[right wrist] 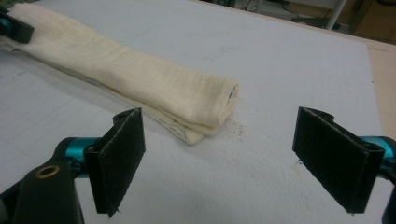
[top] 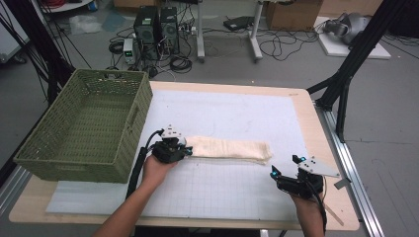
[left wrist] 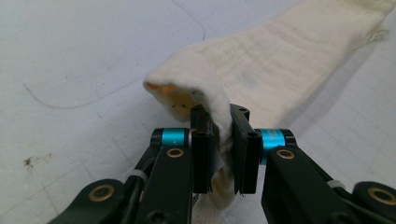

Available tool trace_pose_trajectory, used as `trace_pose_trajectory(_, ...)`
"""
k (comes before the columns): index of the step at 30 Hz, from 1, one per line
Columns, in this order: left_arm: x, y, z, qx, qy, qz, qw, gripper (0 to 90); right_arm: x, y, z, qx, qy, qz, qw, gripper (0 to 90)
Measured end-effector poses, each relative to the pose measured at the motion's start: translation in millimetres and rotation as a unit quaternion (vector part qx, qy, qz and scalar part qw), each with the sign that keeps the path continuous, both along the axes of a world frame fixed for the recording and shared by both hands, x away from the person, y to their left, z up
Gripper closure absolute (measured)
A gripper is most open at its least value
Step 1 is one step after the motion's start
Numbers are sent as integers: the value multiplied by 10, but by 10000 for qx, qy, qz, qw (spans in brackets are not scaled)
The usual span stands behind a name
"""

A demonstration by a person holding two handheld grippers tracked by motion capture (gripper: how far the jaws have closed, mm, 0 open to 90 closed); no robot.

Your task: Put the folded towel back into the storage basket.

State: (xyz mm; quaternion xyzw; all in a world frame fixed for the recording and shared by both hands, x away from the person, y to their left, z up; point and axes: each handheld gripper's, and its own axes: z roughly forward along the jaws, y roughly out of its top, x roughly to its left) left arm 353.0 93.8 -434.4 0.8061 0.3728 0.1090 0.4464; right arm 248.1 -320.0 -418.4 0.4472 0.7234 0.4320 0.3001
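robotics lab, recording bench. wooden table (top: pixel 316 123) topped with a white gridded mat (top: pixel 232 187). black camera-rig struts (top: pixel 356 54) at far right. on the grey floor beyond: two pc towers (top: pixel 157 28), loose cables (top: pixel 276 47), cardboard boxes (top: pixel 291 14). green wicker basket (top: pixel 84 128) at left.

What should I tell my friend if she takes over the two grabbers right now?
Left gripper: shut on the left end of the folded cream cloth, pinching a raised fold.
Right gripper: open, holding nothing, just short of the cloth's right end.
The cloth lies folded in a long strip on the white mat. The green basket stands at the table's left with nothing visible inside.
Done: cloth folded, one end gripped.
Left, probably: grip the right end, then fold again or lift it into the basket.
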Motion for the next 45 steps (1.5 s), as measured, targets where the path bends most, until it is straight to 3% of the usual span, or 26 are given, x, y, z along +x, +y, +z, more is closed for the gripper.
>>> trace_pose_trajectory(6,-47,40,38,-289,-263,-189,9991,798,97,57,-5,148,42,95,9998,158)
trace_pose_trajectory(12,-87,59,47,-357,-378,-271,9983,798,223,134,28,167,75,292,9994,158)
trace_pose_trajectory(16,-102,79,45,-319,-475,-320,9978,800,444,230,3,110,259,369,9989,158)
trace_pose_trajectory(21,-95,85,32,-337,-391,-284,9983,799,568,280,-20,53,332,406,9986,159)
trace_pose_trajectory(23,-89,85,29,-327,-346,-267,9985,799,642,294,-70,62,521,302,9982,218)
trace_pose_trajectory(26,-83,88,20,-378,-285,-220,9986,798,691,293,-114,257,606,154,9977,257)
trace_pose_trajectory(28,-79,85,14,-388,-281,-193,9987,797,734,308,-157,80,705,73,9974,273)
trace_pose_trajectory(31,-80,84,15,-372,-272,-201,9987,796,789,318,-257,32,1018,-60,9948,313)
trace_pose_trajectory(34,-78,93,13,-346,-277,-202,9988,796,812,337,-314,-43,1206,1,9927,354)
trace_pose_trajectory(41,-78,91,1,-299,-271,-199,9990,795,802,331,-323,230,1407,-83,9897,450)
trace_pose_trajectory(45,-79,91,-2,-225,-285,-201,9991,795,774,352,-313,340,1488,11,9883,625)
